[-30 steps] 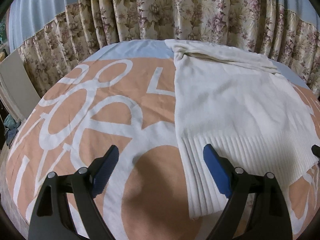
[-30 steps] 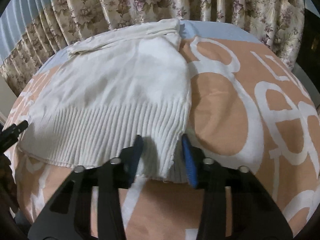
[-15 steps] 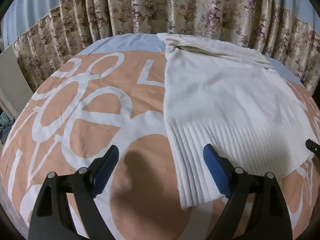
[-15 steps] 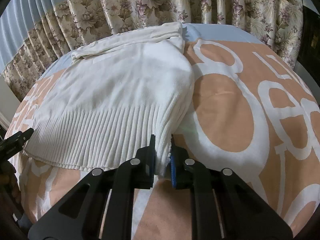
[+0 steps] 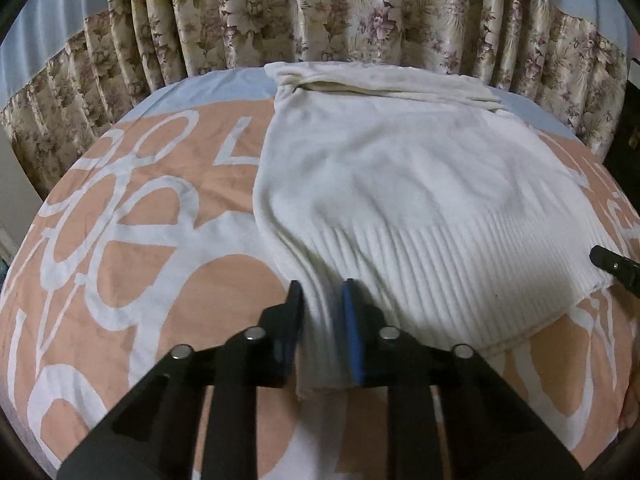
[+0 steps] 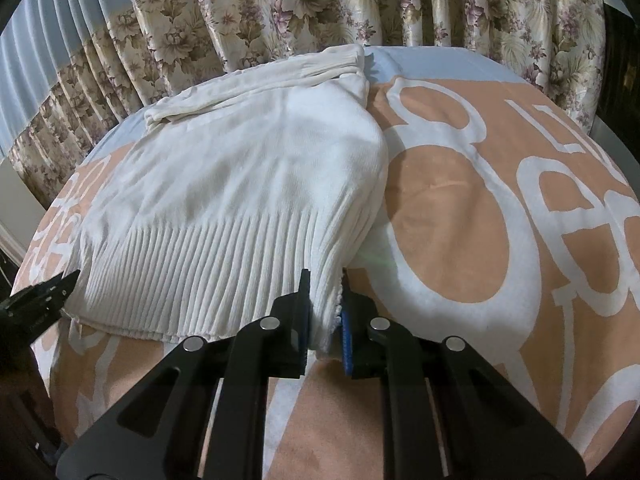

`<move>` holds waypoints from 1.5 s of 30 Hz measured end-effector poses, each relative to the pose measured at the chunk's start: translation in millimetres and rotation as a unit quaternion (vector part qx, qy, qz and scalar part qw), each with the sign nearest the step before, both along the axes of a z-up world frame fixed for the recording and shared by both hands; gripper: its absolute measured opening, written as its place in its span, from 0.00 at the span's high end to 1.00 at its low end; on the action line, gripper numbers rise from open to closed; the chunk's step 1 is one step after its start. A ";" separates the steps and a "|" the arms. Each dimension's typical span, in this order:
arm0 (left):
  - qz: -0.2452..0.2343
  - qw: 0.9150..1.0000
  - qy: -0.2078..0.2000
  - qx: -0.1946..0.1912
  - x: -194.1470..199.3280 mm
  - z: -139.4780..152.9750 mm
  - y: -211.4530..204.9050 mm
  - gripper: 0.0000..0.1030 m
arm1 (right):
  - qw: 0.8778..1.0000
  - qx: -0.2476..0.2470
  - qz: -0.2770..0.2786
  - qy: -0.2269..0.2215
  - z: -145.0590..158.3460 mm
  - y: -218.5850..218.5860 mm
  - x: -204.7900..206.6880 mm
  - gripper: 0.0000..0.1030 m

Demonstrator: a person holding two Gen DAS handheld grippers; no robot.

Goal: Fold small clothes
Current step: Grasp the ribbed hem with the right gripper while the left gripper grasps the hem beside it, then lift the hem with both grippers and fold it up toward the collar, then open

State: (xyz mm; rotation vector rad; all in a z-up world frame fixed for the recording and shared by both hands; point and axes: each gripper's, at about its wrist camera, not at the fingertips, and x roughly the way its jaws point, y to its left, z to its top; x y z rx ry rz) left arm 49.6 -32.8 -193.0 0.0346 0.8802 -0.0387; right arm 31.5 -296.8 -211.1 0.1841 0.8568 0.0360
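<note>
A white knit sweater (image 5: 400, 184) lies flat on the bed, ribbed hem toward me and folded sleeves at the far end. It also shows in the right wrist view (image 6: 240, 184). My left gripper (image 5: 322, 300) is shut on the hem's left corner. My right gripper (image 6: 324, 292) is shut on the hem's right corner, which is lifted a little off the bed. The right gripper's tip shows at the right edge of the left wrist view (image 5: 612, 266). The left gripper's tip shows at the left edge of the right wrist view (image 6: 44, 294).
The bed has an orange cover with white letters (image 5: 132, 248), also in the right wrist view (image 6: 500, 208). Floral curtains (image 5: 360, 12) hang close behind the far edge of the bed. The bed's edge drops off on both sides.
My left gripper moved right onto the hem's left corner and shut on it. My right gripper shut on the right corner earlier and has raised it slightly.
</note>
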 end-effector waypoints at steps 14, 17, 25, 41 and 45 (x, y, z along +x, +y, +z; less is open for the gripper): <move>0.013 0.999 -0.035 -0.013 -10.9 27.5 12.9 0.93 | 1.000 0.018 0.002 -0.023 12.4 -4.0 -15.4 0.89; 0.013 0.999 -0.040 -0.016 -15.8 35.6 15.0 0.93 | 0.999 0.021 0.007 -0.028 19.1 -3.9 -21.2 0.90; 0.017 0.998 -0.057 -0.025 -39.5 55.8 21.9 0.94 | 0.999 0.028 0.013 -0.029 35.9 -2.2 -45.0 0.90; 0.017 0.996 -0.077 -0.031 -88.0 83.5 32.0 0.94 | 0.998 0.019 0.016 -0.050 68.3 10.2 -98.9 0.90; 0.015 0.995 -0.093 -0.031 -78.2 93.6 30.9 0.94 | 0.998 0.010 0.014 -0.063 78.6 12.6 -94.9 0.90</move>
